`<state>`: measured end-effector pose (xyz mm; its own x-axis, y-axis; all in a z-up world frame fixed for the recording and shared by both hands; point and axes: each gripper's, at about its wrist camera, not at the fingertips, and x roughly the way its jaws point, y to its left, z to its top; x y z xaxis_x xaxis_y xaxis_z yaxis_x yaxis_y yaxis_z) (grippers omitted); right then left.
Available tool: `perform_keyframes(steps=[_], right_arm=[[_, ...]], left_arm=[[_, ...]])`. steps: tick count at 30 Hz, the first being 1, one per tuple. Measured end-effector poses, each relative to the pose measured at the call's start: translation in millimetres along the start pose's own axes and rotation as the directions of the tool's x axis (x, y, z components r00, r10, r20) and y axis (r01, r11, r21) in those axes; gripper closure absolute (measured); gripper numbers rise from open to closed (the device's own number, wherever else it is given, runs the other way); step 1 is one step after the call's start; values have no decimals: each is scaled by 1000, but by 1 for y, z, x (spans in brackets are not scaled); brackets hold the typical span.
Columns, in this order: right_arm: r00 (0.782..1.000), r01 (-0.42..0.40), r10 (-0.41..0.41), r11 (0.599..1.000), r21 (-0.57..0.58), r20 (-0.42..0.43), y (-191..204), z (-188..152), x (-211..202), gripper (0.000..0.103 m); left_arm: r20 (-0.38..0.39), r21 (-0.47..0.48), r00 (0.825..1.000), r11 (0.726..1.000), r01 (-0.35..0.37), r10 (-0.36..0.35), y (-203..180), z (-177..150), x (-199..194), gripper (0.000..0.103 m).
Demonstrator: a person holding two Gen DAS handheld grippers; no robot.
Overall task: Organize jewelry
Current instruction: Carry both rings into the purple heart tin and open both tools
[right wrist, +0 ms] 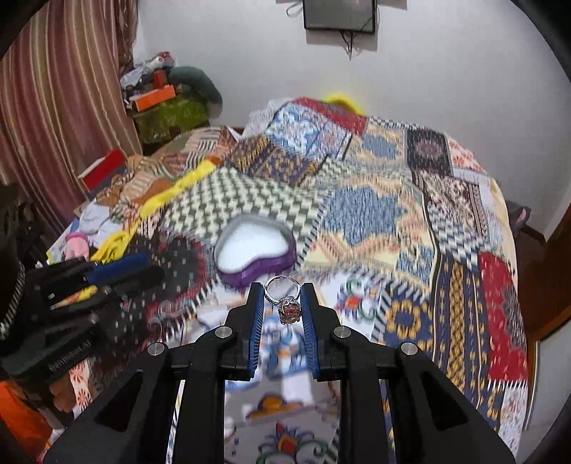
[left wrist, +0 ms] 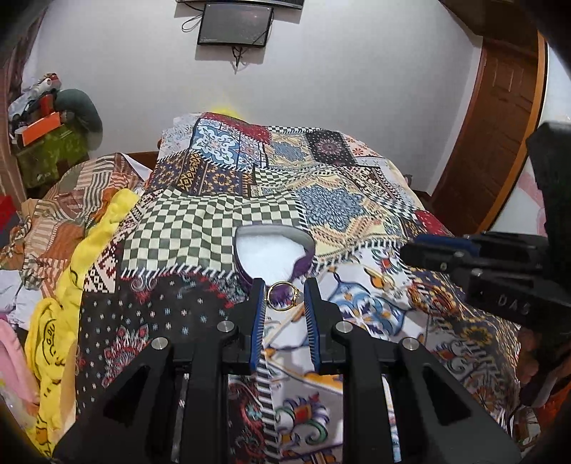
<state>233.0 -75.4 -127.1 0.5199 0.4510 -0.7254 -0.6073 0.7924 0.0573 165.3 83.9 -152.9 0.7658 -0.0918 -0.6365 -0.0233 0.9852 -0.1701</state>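
Bed (left wrist: 221, 214) covered by a patchwork-print sheet, against a white wall (left wrist: 357, 71) bearing a dark screen (left wrist: 235, 26); wooden door (left wrist: 499, 125) at right. A purple heart-shaped jewelry box (left wrist: 274, 255), white-lined, lies open on the sheet. Left gripper (left wrist: 284, 298): jaws narrowed onto a gold ring (left wrist: 284, 297). Right gripper (right wrist: 282, 298): jaws clamping a silver ring with pink stone (right wrist: 285, 298), near the box.

A bedroom with a bed (left wrist: 357, 200) under a patchwork-print bedspread (left wrist: 221, 210).

A yellow cloth (left wrist: 71, 296) lies along the bedspread's left edge, beside a striped orange-brown fabric (left wrist: 71, 200). A dark wall-mounted screen (left wrist: 233, 23) with dangling cables hangs on the white wall (left wrist: 357, 71). An orange box (left wrist: 39, 126) sits on a green box (left wrist: 50, 153) in the corner, near striped curtains (right wrist: 60, 89). A wooden door (left wrist: 499, 125) stands at right.
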Motion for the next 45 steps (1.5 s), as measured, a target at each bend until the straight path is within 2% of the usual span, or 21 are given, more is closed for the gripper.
perform_keyframes(steps=[8, 12, 17, 20, 27, 37, 44, 45], right_arm=[[999, -23, 23, 1000, -11, 23, 3, 31, 19, 84], [999, -34, 34, 999, -25, 2, 4, 42, 34, 84], [997, -65, 64, 998, -23, -45, 2, 55, 61, 84], [987, -116, 117, 993, 12, -107, -4, 61, 83, 84], [962, -158, 164, 986, 45, -217, -10, 62, 122, 84], [939, -185, 194, 981, 58, -283, -9, 57, 142, 84], [944, -174, 177, 984, 37, -277, -5, 58, 139, 84], [944, -173, 175, 984, 34, -278, -4, 58, 139, 84]], left_arm=[[-12, 31, 999, 999, -34, 34, 5, 19, 27, 83], [-39, 27, 999, 1000, -8, 9, 9, 29, 45, 83], [-65, 39, 998, 999, 5, -2, 13, 38, 66, 83], [-92, 44, 996, 999, 13, -9, 15, 42, 81, 83], [-155, 60, 988, 998, 31, -22, 22, 40, 110, 83], [-182, 40, 983, 998, 42, -34, 28, 37, 121, 83], [-187, 44, 982, 998, 33, -25, 27, 34, 116, 82], [-188, 46, 982, 998, 30, -21, 27, 33, 115, 80]])
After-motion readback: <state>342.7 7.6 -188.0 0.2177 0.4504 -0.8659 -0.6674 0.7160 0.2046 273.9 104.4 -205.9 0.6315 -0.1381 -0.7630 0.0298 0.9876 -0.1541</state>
